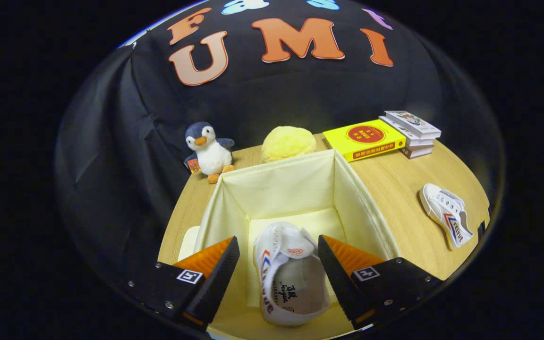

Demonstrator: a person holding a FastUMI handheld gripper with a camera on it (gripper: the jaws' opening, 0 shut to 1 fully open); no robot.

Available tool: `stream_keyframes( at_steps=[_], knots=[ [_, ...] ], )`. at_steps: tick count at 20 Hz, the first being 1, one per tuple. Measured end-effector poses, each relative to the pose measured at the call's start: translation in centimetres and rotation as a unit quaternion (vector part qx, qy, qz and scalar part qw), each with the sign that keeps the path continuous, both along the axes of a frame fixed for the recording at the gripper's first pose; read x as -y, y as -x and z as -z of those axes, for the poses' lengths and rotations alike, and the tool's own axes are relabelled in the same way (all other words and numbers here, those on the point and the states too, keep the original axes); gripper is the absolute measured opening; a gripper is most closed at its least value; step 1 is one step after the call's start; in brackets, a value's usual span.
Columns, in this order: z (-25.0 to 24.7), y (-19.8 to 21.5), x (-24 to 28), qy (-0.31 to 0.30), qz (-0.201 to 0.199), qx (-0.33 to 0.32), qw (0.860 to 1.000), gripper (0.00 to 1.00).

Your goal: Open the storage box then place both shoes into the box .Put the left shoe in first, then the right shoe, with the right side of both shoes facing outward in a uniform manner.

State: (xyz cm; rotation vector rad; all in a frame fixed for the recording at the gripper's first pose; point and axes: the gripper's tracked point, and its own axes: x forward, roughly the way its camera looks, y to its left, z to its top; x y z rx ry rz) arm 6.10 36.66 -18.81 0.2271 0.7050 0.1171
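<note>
An open cream fabric storage box (295,189) stands on the wooden table just ahead of my fingers. Inside it a white shoe with red and blue stripes (288,278) rests on the box floor, its opening facing me. My gripper (279,252) hangs over the box, open, one finger on each side of that shoe with a gap to it on both sides. The second white shoe (446,215) lies on its side on the table to the right of the box, well apart from the fingers.
A plush penguin (208,151) and a yellow fluffy ball (288,143) sit behind the box. A yellow book (365,138) and a small stack of books (411,132) lie at the back right. A pale flat piece, maybe the lid (188,242), lies left of the box.
</note>
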Motion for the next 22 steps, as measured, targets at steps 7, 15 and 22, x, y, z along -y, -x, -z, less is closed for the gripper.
stream_keyframes(
  at_steps=[7, 15, 22],
  knots=[
    [-3.8, -0.9, 5.9, -0.004, -0.003, 0.058, 0.998, 0.98],
    [-2.4, -0.9, 20.1, 0.025, 0.051, 0.055, 0.997, 0.99],
    [2.6, 1.5, 32.9, 0.092, 0.074, 0.005, 0.993, 0.99]
  ],
)
